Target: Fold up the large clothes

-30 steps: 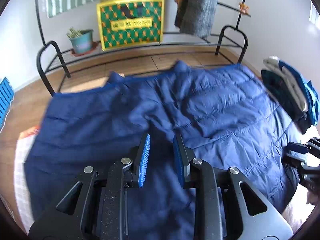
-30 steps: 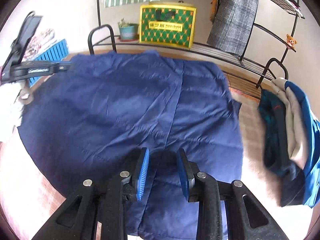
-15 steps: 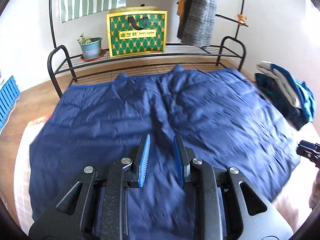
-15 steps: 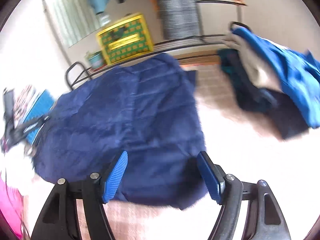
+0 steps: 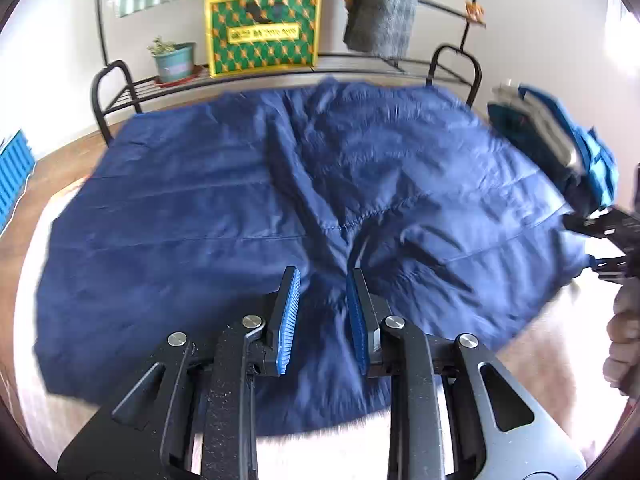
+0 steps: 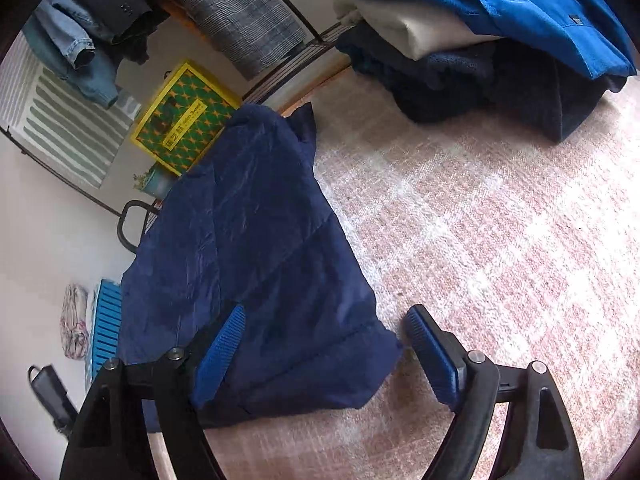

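Across the pink checked rug (image 6: 480, 208) a navy quilted garment (image 5: 248, 208) lies spread flat, filling most of the left wrist view. The left tongs (image 5: 323, 308) hover low over its near middle, level and pointing toward twelve o'clock, jaws a narrow gap apart with a raised fold of the fabric between them; whether the pads actually pinch it cannot be told. The right tongs (image 6: 324, 354) are tilted, jaws wide apart, straddling the garment's near right corner: the left pad (image 6: 220, 344) is over the cloth, the right one over bare rug just beside the hem. In the left wrist view the right tongs (image 5: 608, 236) show at three o'clock at the garment's right edge, with the person's hand (image 5: 622, 344) below them.

At twelve o'clock the garment's far edge runs along a black metal rack (image 5: 116, 88) carrying a green-and-yellow box (image 5: 262, 30) and a potted plant (image 5: 174, 60). A stack of folded clothes (image 6: 480, 36) sits at about two o'clock, apart from the garment. Open rug stretches between that stack and the garment's right hem.
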Demonstrator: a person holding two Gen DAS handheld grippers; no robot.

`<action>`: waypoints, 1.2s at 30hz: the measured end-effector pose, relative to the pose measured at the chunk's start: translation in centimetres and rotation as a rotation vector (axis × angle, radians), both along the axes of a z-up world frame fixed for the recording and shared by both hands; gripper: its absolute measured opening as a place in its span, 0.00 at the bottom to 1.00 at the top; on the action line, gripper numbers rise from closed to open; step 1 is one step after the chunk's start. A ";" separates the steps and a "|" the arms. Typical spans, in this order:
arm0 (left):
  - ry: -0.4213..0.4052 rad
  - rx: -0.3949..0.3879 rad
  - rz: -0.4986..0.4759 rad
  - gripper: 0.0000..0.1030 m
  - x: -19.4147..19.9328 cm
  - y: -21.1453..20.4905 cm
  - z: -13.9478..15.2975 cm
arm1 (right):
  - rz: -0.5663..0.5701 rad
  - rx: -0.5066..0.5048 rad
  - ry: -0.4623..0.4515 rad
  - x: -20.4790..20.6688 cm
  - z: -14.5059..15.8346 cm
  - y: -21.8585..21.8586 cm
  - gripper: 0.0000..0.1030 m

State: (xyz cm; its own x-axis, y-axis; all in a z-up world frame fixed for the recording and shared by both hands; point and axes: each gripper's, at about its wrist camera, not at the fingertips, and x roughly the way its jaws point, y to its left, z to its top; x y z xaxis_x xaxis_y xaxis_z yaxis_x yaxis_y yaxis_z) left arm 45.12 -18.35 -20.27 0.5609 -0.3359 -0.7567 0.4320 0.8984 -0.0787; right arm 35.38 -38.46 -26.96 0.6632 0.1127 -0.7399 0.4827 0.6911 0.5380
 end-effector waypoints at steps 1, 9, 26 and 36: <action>-0.019 -0.011 0.013 0.23 -1.3 1.2 1.7 | 0.013 0.008 0.005 0.5 0.0 0.1 0.65; 0.089 -0.198 0.092 0.24 -10.3 7.1 9.7 | 0.144 -0.325 0.052 2.2 3.9 4.4 0.13; 0.038 -0.490 0.454 0.24 -18.0 17.4 11.9 | 0.330 -0.688 -0.141 4.0 17.4 16.4 0.04; -0.066 -0.530 0.657 0.24 -18.5 26.3 12.4 | 0.556 -0.679 -0.277 9.6 19.8 33.0 0.03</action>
State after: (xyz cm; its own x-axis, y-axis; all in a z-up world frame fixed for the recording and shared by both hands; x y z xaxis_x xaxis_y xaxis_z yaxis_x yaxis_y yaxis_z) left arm 26.65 7.95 -7.85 0.8036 -0.2271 -0.5502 -0.1469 0.8201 -0.5530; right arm 45.00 -5.48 -7.16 0.8068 0.0678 -0.5869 -0.0994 0.9948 -0.0217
